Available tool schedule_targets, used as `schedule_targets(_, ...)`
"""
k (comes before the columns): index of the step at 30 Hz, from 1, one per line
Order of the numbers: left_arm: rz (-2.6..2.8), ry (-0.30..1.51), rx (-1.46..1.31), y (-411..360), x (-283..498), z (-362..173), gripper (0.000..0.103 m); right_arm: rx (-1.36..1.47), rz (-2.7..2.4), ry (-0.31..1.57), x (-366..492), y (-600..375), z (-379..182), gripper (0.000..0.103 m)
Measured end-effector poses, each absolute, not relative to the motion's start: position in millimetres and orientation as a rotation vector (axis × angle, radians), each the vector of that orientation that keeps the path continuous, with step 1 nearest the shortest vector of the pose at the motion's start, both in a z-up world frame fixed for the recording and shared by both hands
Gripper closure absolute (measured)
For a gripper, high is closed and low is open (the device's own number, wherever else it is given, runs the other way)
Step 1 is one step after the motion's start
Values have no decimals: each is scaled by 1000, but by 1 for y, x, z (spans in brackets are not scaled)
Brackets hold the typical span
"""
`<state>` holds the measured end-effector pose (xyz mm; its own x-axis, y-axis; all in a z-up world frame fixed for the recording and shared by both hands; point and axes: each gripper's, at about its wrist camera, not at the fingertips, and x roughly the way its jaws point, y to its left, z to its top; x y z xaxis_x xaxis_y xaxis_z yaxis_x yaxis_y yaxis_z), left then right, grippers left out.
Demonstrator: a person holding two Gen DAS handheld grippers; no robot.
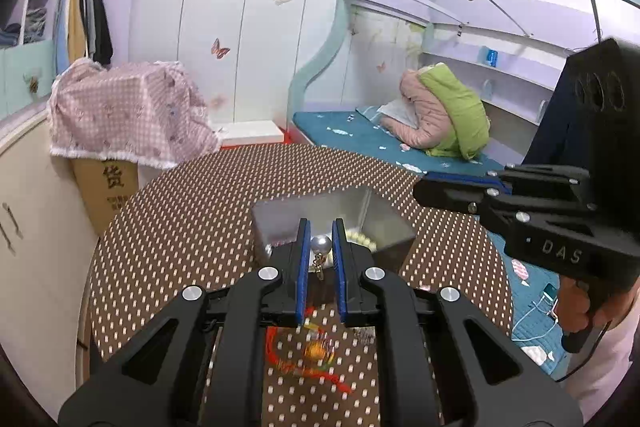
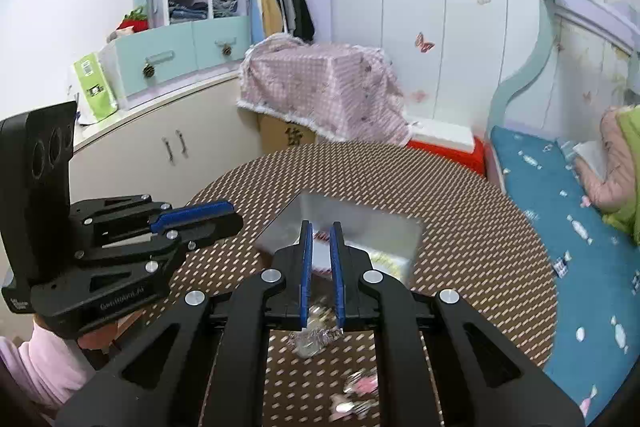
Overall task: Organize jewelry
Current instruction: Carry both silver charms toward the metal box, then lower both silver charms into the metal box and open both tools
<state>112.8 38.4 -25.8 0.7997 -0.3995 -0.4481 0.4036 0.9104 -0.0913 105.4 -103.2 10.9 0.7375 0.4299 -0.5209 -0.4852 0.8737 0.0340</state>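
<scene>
My left gripper (image 1: pixel 322 231) is shut on a pearl earring (image 1: pixel 321 245) whose gold hook dangles below, held over the clear organizer box (image 1: pixel 384 223) on the dotted brown table (image 1: pixel 180 227). A pale bead bracelet (image 1: pixel 360 239) lies in the box. A red-corded piece (image 1: pixel 316 351) lies on the table under the gripper. My right gripper (image 2: pixel 321 227) hovers over the same box (image 2: pixel 396 227), its jaws narrowly apart with nothing between them. Silvery jewelry (image 2: pixel 314 341) and a pink piece (image 2: pixel 362 385) lie below it. Each gripper shows in the other's view: the right one (image 1: pixel 448 189) and the left one (image 2: pixel 224 213).
A bed with a blue cover (image 1: pixel 360 135) runs along the table's right. A pink checked cloth over a cardboard box (image 1: pixel 128 115) stands behind the table. Cream cabinets (image 2: pixel 160 143) line the left wall.
</scene>
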Motion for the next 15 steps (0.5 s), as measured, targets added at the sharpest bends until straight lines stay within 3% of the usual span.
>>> schedule_targets(7, -441, 476, 34, 25, 131, -19, 92, -119, 537, 586, 114, -104, -3, 93)
schedule_targets(11, -437, 486, 42, 27, 124, -28, 92, -108, 526, 681, 112, -104, -42, 78)
schedule_targets(15, -435, 511, 42, 32, 114, -41, 92, -85, 481, 802, 115, -108, -84, 77)
